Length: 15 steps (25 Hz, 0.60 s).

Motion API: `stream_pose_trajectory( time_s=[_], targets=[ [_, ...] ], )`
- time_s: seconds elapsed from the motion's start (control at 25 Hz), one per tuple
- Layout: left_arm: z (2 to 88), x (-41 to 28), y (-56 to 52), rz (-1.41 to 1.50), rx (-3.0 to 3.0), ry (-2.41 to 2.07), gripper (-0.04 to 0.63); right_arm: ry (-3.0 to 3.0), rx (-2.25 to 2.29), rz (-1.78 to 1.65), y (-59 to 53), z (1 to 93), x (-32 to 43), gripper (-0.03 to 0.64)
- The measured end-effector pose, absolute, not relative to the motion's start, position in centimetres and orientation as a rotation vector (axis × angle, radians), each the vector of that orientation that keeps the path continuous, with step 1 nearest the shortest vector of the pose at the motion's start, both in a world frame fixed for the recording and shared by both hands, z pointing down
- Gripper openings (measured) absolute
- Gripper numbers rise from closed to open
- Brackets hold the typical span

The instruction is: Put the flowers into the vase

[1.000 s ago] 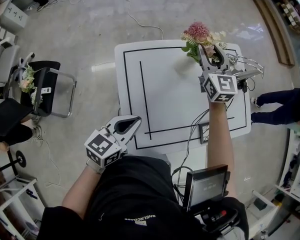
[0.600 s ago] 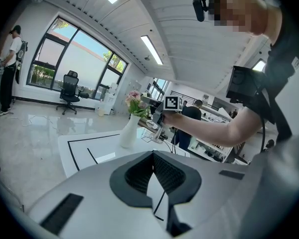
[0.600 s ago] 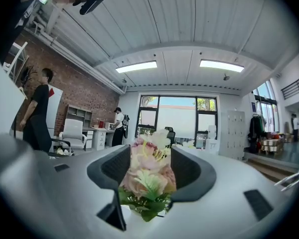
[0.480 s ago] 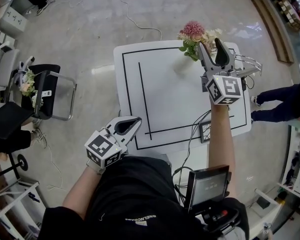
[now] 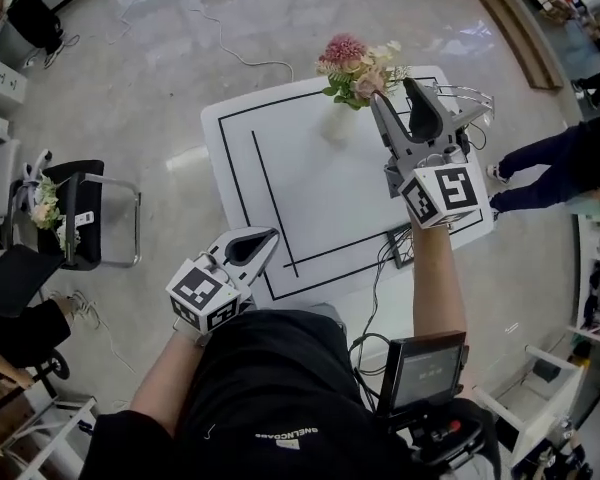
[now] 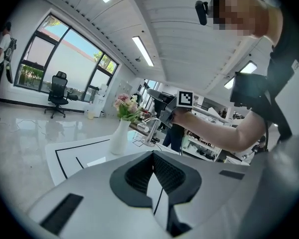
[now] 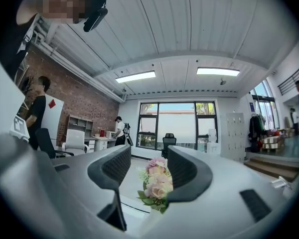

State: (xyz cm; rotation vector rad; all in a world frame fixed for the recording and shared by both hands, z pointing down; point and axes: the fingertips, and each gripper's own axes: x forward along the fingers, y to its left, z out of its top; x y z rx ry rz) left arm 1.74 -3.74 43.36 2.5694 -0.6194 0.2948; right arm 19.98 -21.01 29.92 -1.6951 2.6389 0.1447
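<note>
A bunch of pink and cream flowers (image 5: 353, 65) stands upright in a white vase (image 5: 337, 120) at the far edge of the white table (image 5: 310, 208). My right gripper (image 5: 395, 96) hovers just right of the bouquet, open; its jaws have just been opening and nothing is between the pads. In the right gripper view the flowers (image 7: 156, 182) show beyond the spread jaws. My left gripper (image 5: 248, 250) is shut and empty at the table's near left edge. From the left gripper view the vase (image 6: 119, 137) and flowers (image 6: 125, 106) are across the table.
A wire rack (image 5: 468, 102) sits at the table's far right corner, behind my right gripper. Cables run off the near edge by a small device (image 5: 402, 244). A black chair (image 5: 85, 213) holding another bouquet (image 5: 40, 204) stands left. A person's legs (image 5: 550, 166) are at right.
My right gripper has opened, let go of the flowers, and drawn up and back from them. The flowers stay in the vase. The left gripper has hardly moved.
</note>
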Motion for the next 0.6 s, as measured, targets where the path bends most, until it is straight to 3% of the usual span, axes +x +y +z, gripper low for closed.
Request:
stream_pose_trajectory(
  time_s=[0.12,0.32,0.6],
  targets=[
    [42.1,2.3,-4.2,0.255,2.595,-0.577,0.005,2.620,-1.714,0.100,-18.6,29.3,19.8,0.220],
    [40.1,4.0,-5.0,0.224,2.637,-0.482,0.005,2.524,-1.799,0.019,-14.5,28.9,20.3,0.115],
    [40.0,6.0,-4.8,0.215,2.639,-0.357,0.005,2.436,-1.906,-0.055,-10.2,29.8,20.4,0.086]
  ],
)
